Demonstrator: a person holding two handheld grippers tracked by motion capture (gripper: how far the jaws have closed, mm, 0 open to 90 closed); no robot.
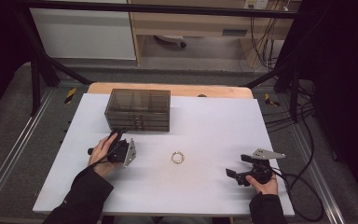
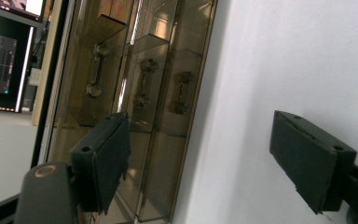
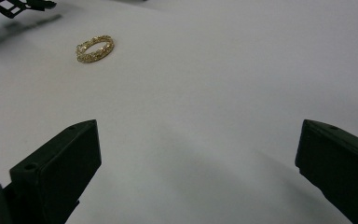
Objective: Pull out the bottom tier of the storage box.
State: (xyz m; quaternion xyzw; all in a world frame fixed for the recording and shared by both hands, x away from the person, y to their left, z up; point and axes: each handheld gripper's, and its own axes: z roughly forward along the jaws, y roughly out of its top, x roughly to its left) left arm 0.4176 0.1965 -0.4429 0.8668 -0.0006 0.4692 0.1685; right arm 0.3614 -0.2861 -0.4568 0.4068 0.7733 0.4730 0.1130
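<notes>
Both forearms wear black sleeves [image 1: 86, 193]. The left gripper [image 2: 214, 158] has rectangular black fingers [image 2: 105, 158] with a screw hole near each tip and a brass-ringed hole behind one. The right gripper [image 1: 237, 173] carries a grey three-cornered plate [image 1: 263, 153] above its fingers, and a black cable [image 1: 307, 196] trails behind them.

The drawer box [image 2: 135, 107] runs off the top and bottom edges in the left gripper view; the ring's [image 1: 177, 157] pattern is too small to tell from the high view
</notes>
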